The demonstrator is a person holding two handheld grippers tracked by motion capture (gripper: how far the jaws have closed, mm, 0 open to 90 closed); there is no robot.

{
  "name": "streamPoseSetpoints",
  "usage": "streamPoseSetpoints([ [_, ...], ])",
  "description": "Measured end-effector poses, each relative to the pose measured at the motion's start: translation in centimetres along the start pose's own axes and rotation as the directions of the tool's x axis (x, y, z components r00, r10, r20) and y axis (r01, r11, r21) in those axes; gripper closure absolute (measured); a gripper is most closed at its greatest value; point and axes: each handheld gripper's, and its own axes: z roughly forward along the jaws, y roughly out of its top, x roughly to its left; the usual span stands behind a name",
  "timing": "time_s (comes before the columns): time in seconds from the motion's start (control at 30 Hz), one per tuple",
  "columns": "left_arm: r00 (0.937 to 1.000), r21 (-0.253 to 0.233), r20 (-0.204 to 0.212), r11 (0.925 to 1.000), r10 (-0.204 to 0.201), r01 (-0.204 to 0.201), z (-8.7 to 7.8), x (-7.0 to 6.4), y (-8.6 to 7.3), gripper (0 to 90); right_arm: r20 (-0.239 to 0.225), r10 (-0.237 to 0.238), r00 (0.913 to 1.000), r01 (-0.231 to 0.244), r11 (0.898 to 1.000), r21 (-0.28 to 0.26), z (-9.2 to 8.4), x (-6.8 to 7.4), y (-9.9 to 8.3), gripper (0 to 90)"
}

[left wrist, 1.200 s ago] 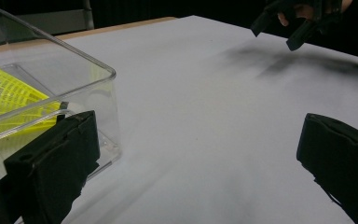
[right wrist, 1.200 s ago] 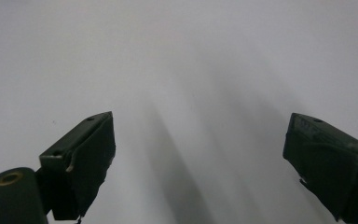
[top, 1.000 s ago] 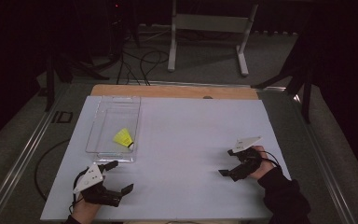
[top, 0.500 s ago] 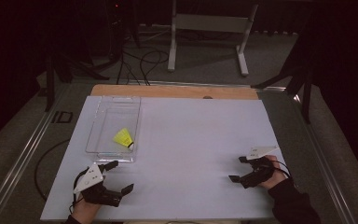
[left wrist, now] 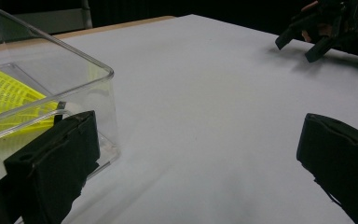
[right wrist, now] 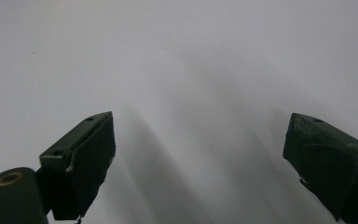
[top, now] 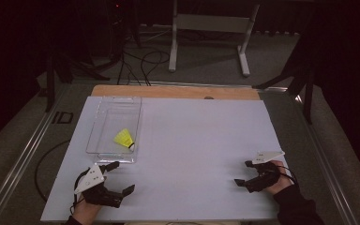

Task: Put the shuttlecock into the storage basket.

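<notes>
yellow shuttlecock (top: pixel 123 138) lying on its side inside the clear tray (top: pixel 104 121), at the tray's near end. left gripper (top: pixel 120 177) low over the white tabletop (top: pixel 192 140) just before the tray's near corner, jaws spread wide, empty. right gripper (top: pixel 243 173) well apart from the tray, wrist resting near the tabletop's near edge, jaws likewise spread, holding nothing.

I see a yellow shuttlecock (top: pixel 123 138) lying on its side inside the clear tray (top: pixel 104 111), at the tray's near end.
</notes>
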Motion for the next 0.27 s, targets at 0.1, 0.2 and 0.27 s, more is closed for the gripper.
streamPoseSetpoints([
  [0.1,1.0000,-0.001,0.001,1.0000,0.001,-0.001,-0.01,0.01,0.01,0.0,-0.001,-0.005,1.0000,0.005,1.000,0.000,0.01,-0.01,0.04,10.0],
  [0.2,1.0000,0.001,0.002,1.0000,0.001,-0.001,0.06,-0.01,0.01,0.0,-0.004,0.001,1.0000,-0.001,1.000,-0.008,-0.03,-0.05,0.01,10.0],
  [0.27,1.0000,0.002,0.002,1.0000,-0.002,0.002,0.09,-0.01,-0.03,0.0,-0.013,-0.001,0.9999,0.000,1.000,-0.011,-0.08,-0.07,0.00,9.9],
])
